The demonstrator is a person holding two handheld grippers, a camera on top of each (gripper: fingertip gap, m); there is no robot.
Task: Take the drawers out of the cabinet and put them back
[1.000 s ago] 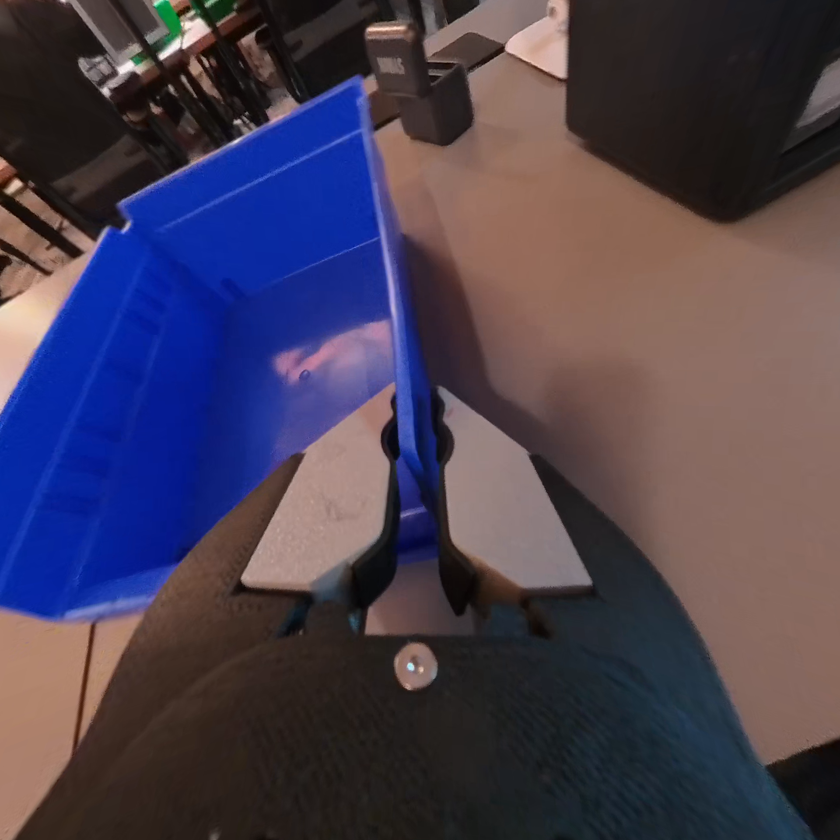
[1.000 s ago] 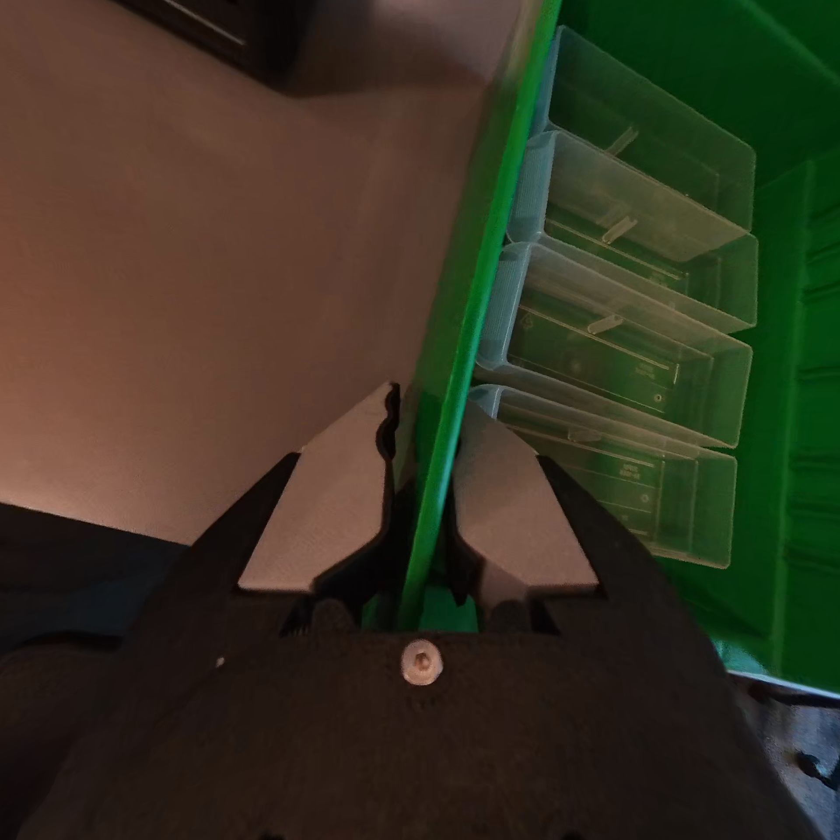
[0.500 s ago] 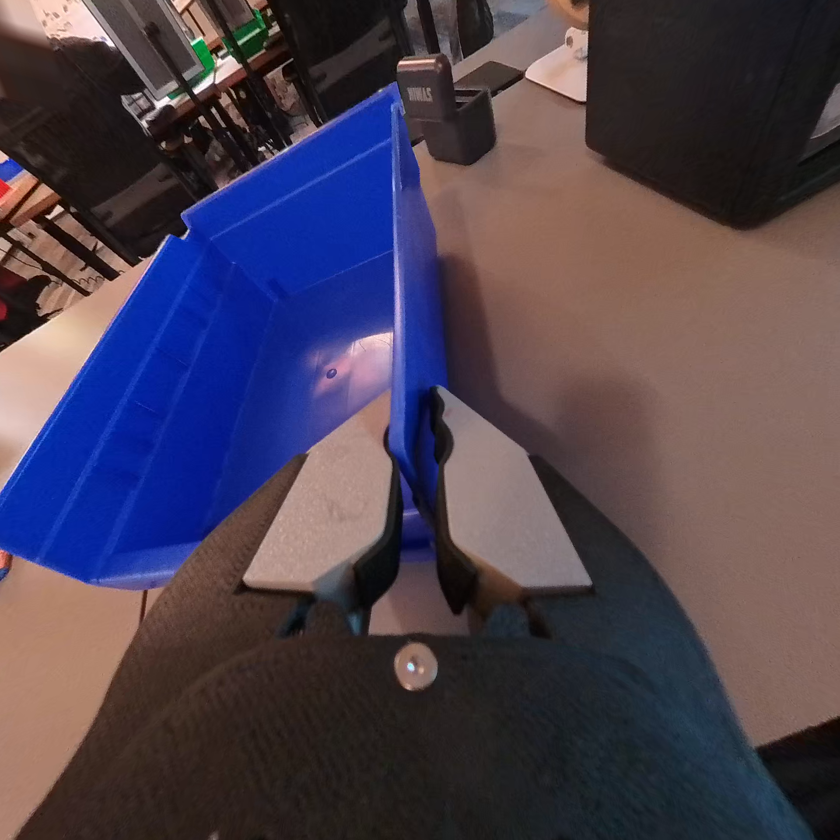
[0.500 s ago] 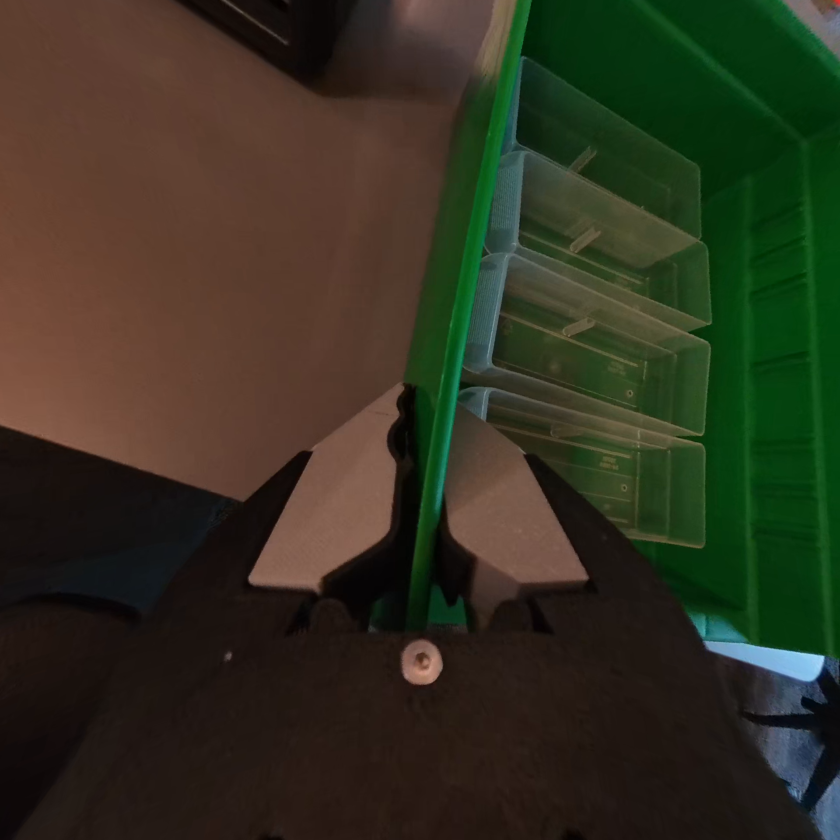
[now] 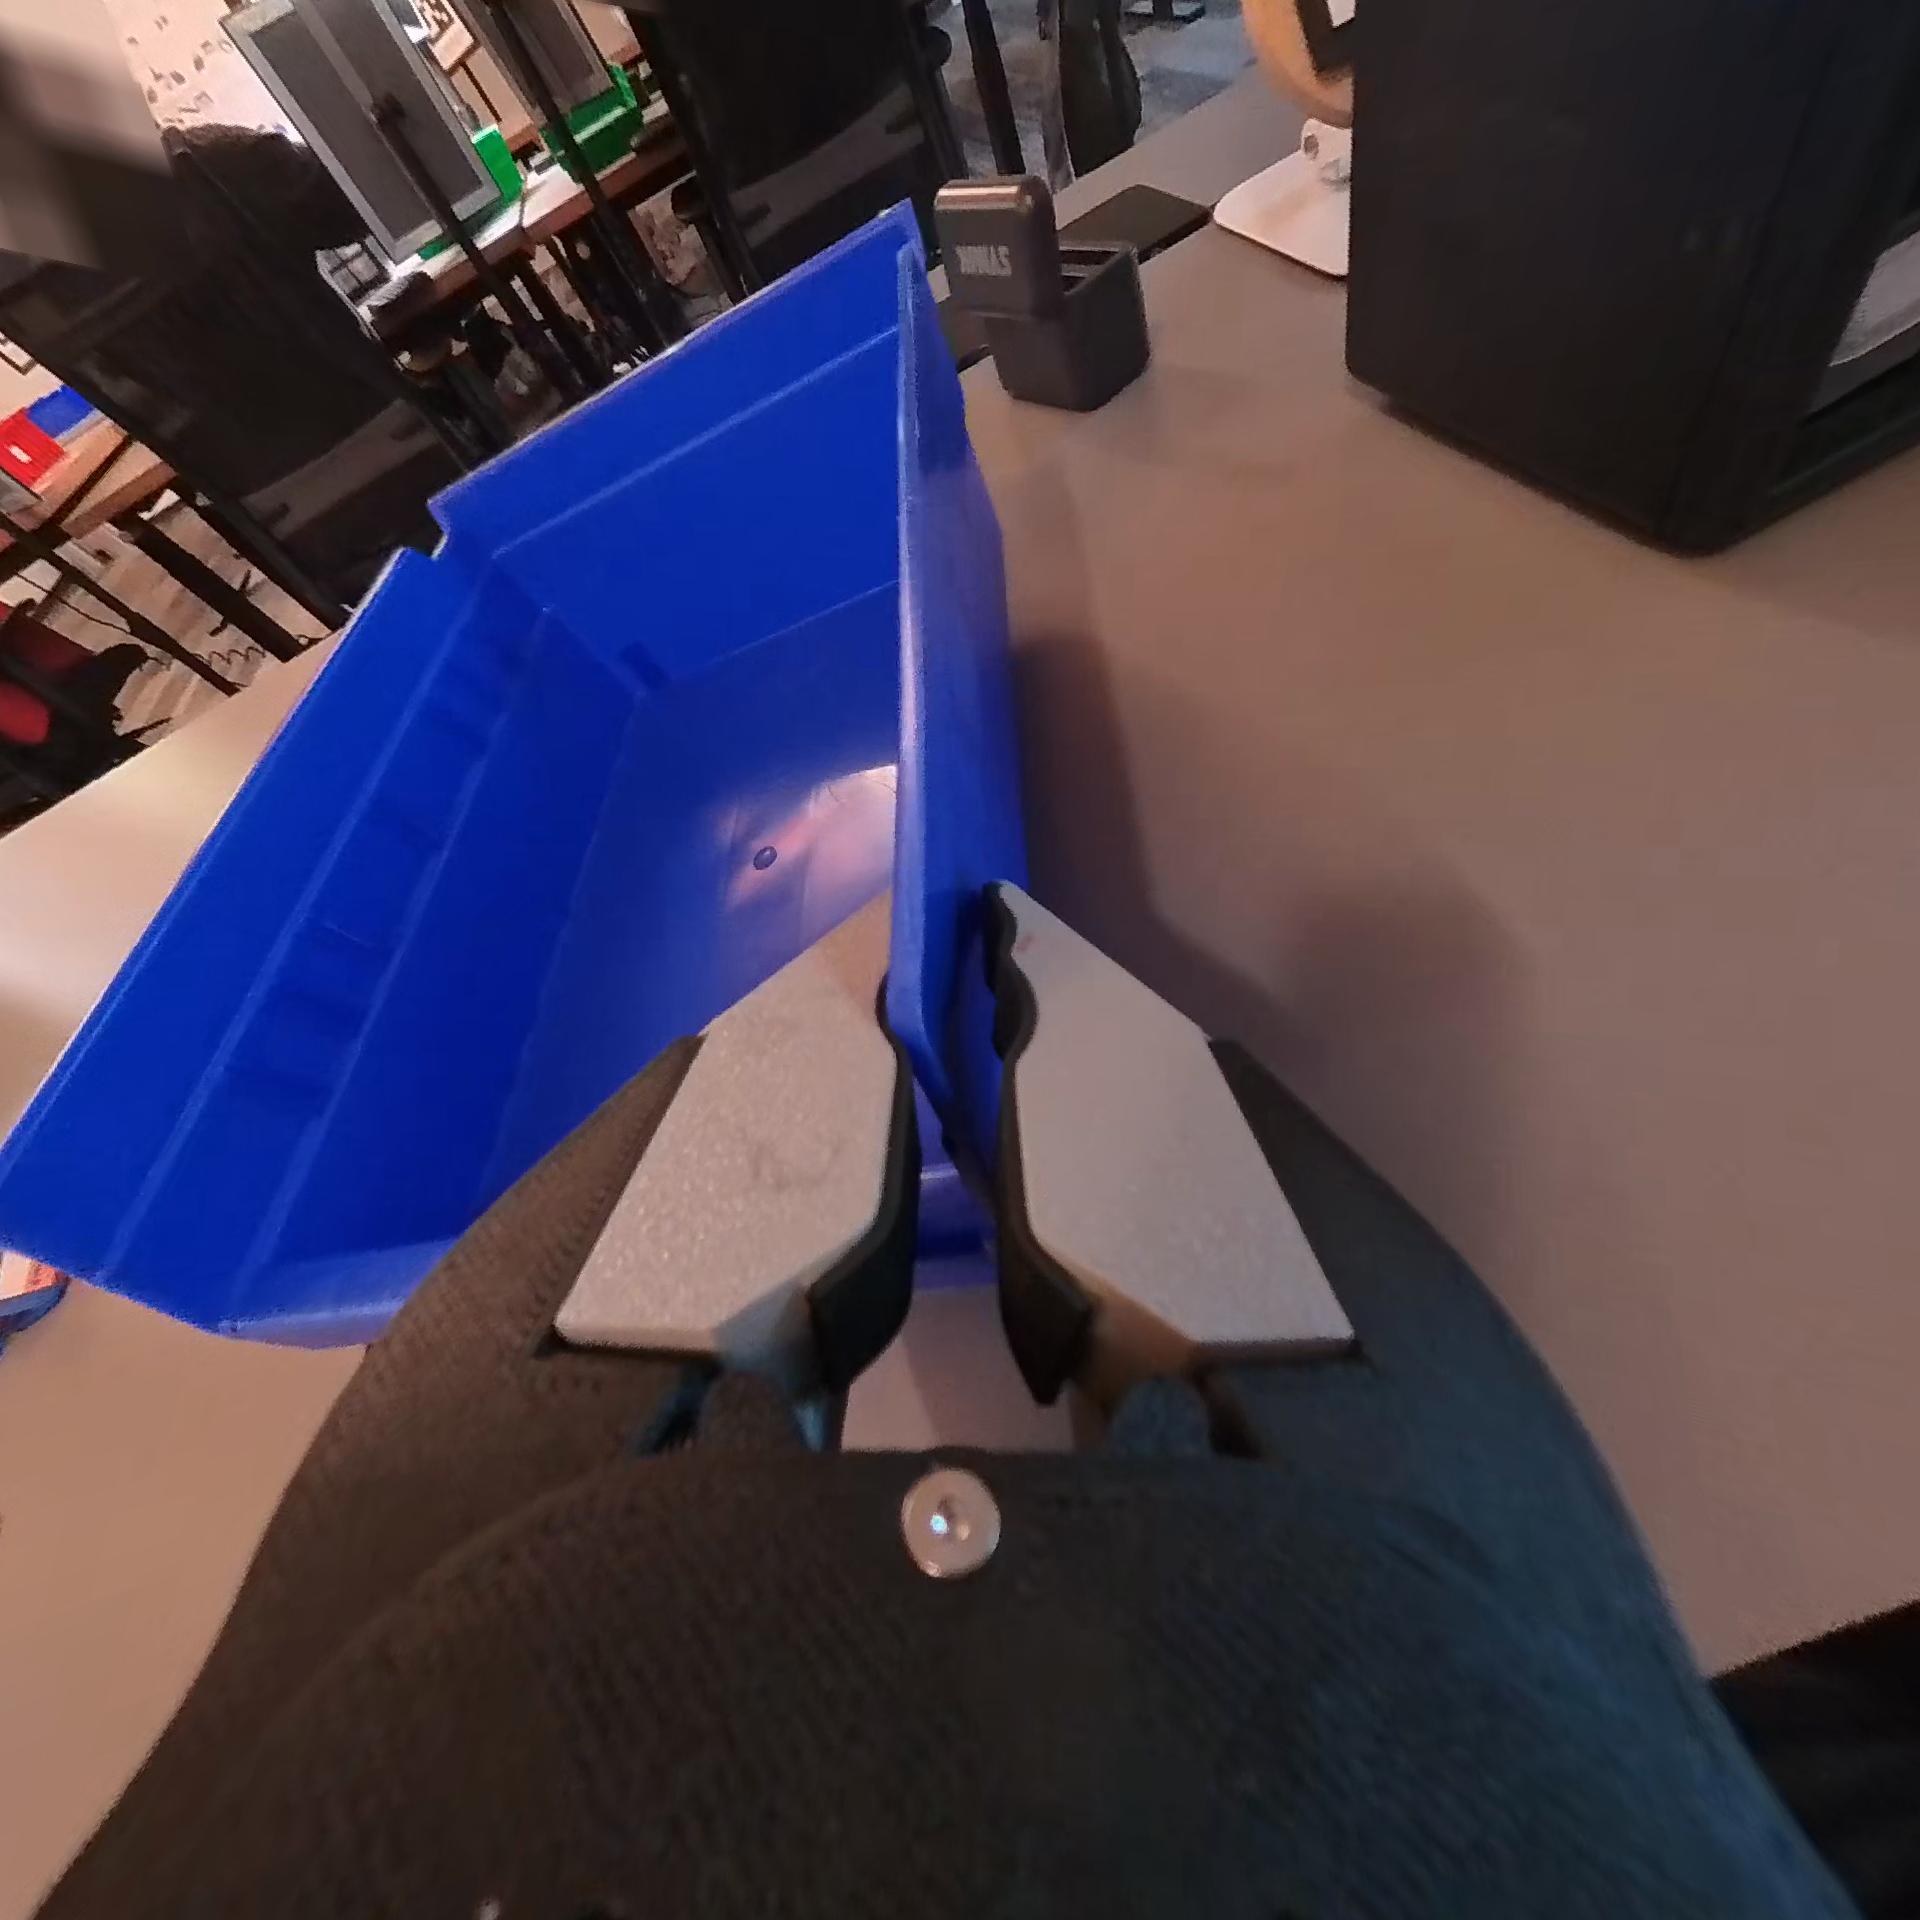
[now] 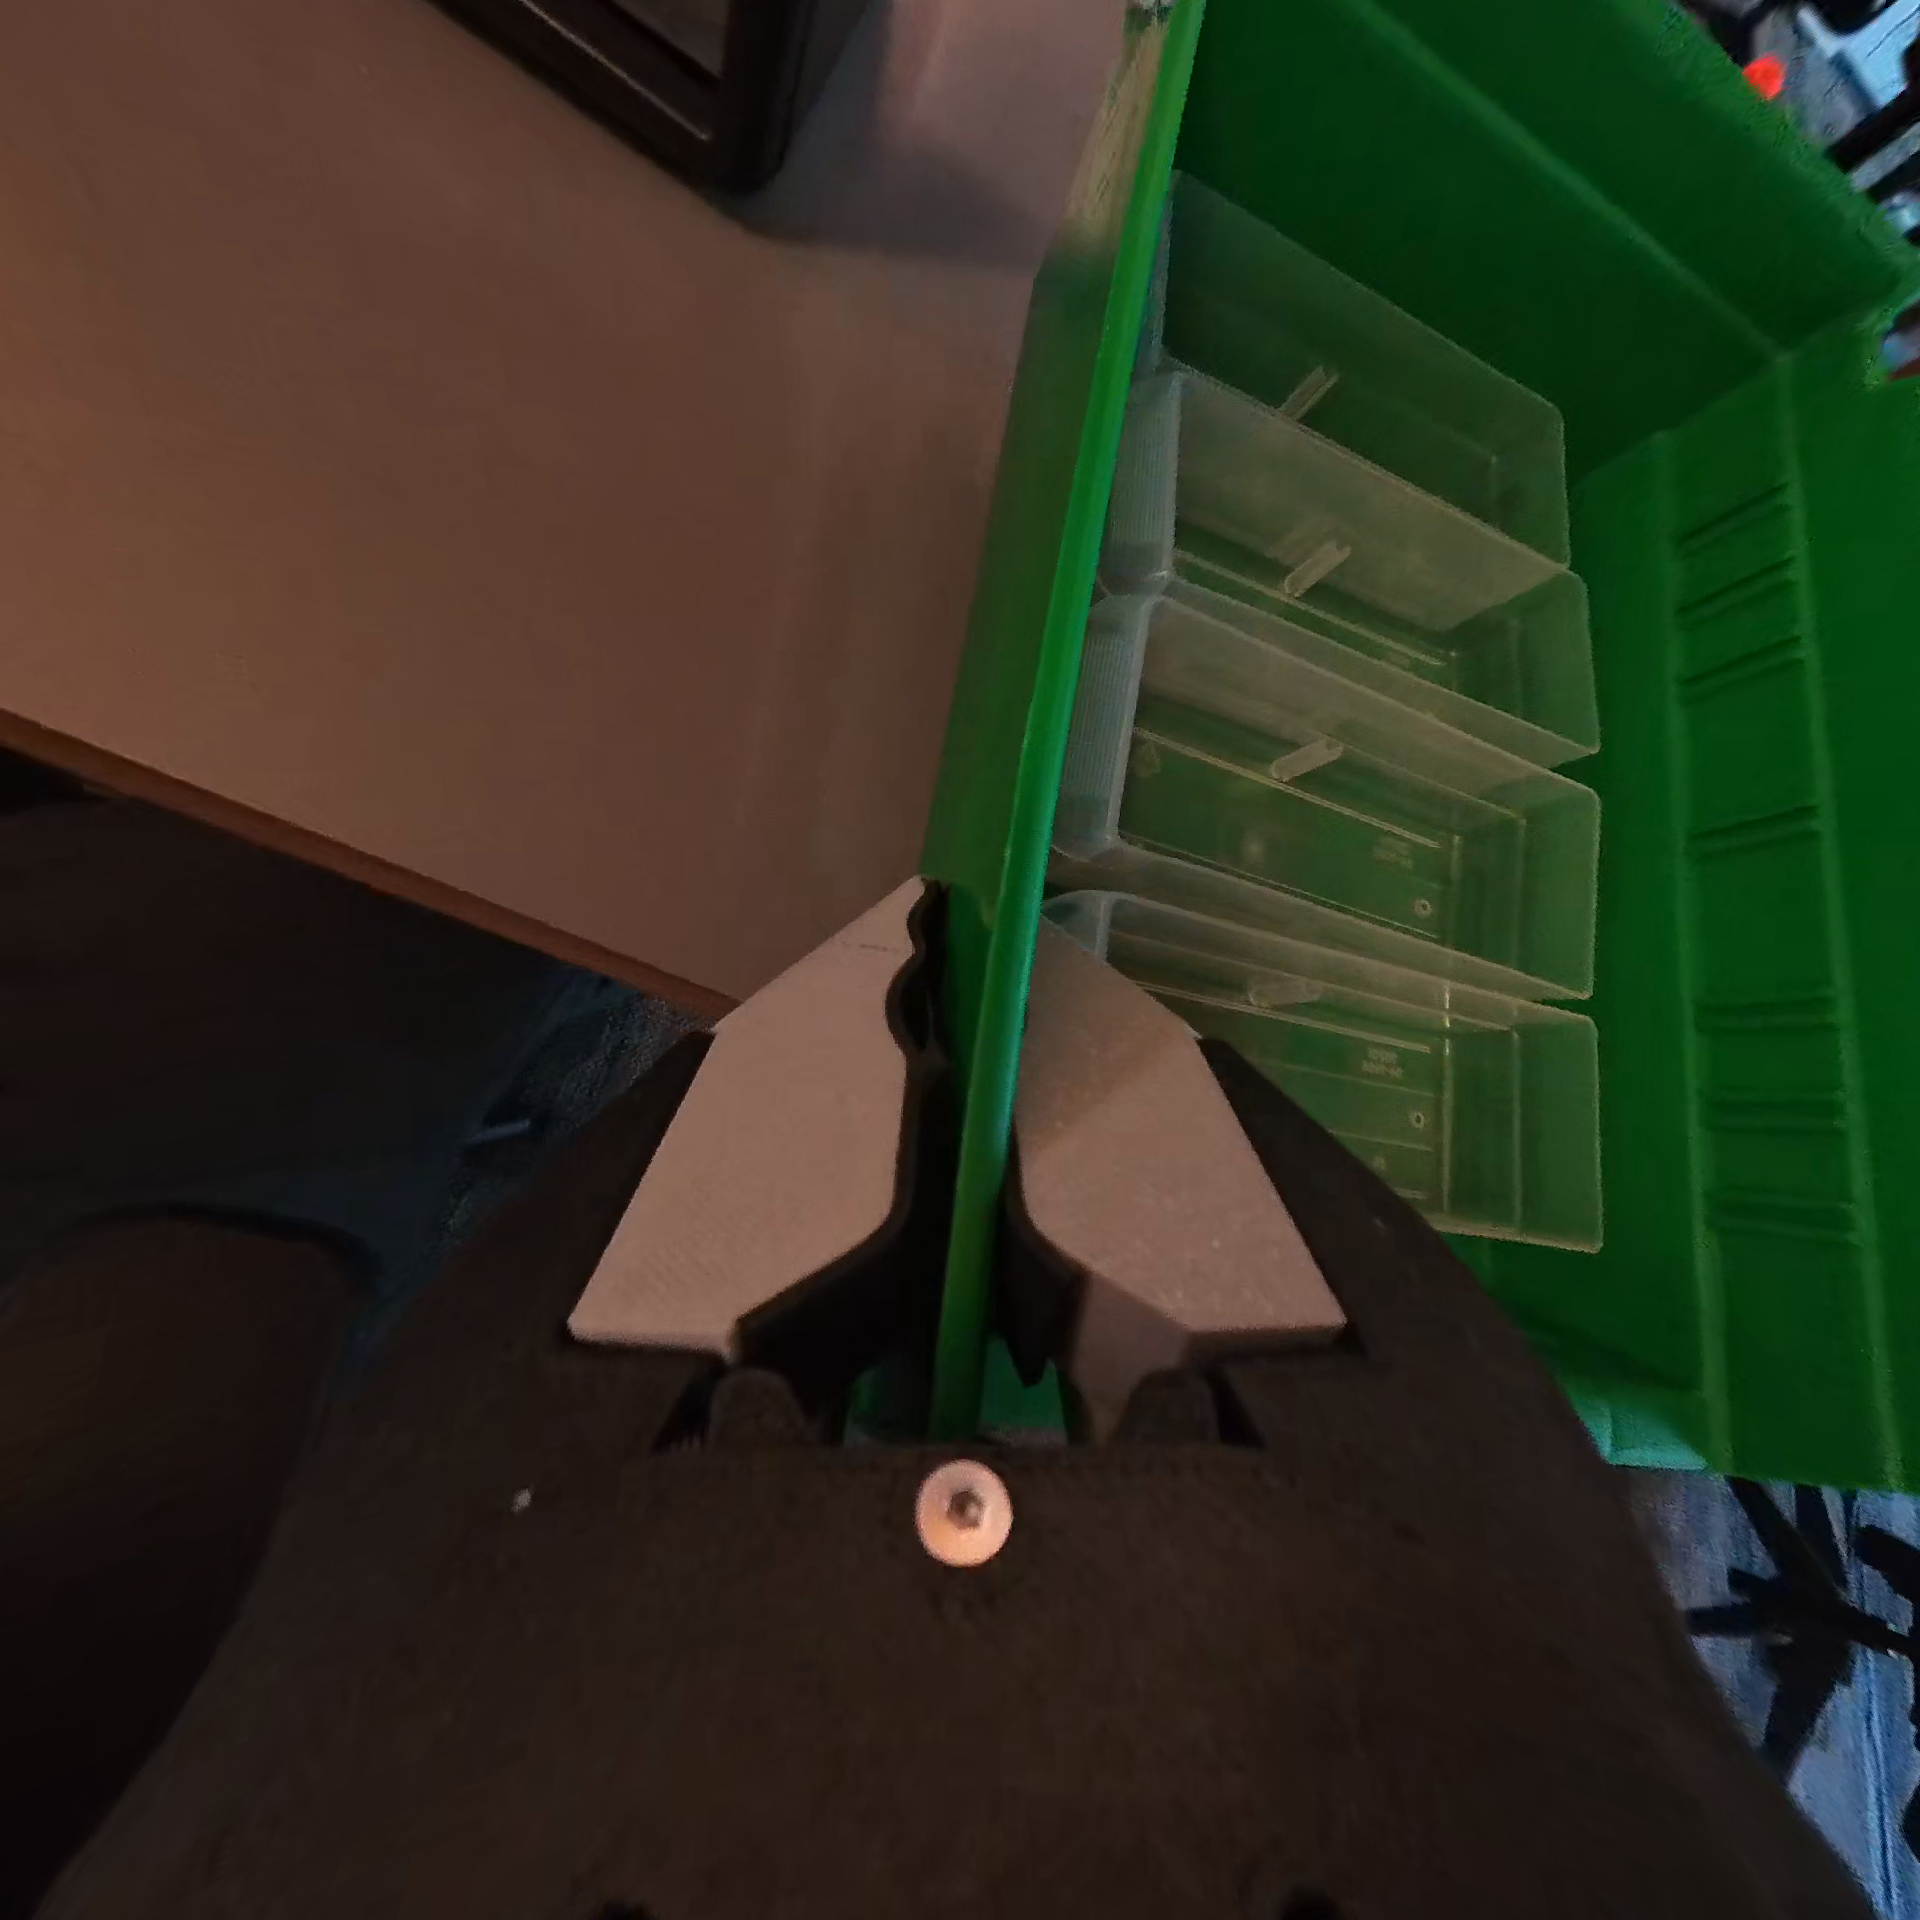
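In the left wrist view my left gripper (image 5: 940, 935) is shut on the right side wall of an empty blue bin (image 5: 499, 883) that rests on the grey table (image 5: 1455, 831). In the right wrist view my right gripper (image 6: 982, 925) is shut on the left side wall of a green bin (image 6: 1766, 831). Several clear plastic drawers (image 6: 1351, 727) lie side by side inside the green bin. The black cabinet (image 5: 1621, 229) stands at the back right of the table; its corner also shows in the right wrist view (image 6: 665, 73).
A dark grey holder with a small black device (image 5: 1039, 301) stands behind the blue bin. A white stand base (image 5: 1288, 197) sits beside the cabinet. The table's front edge (image 6: 364, 862) runs below the green bin. Desks, monitors and chairs fill the background.
The blue bin has swung and settled flatter on the table as the left view rose. The green bin has moved toward the table's front edge, which now shows under it.
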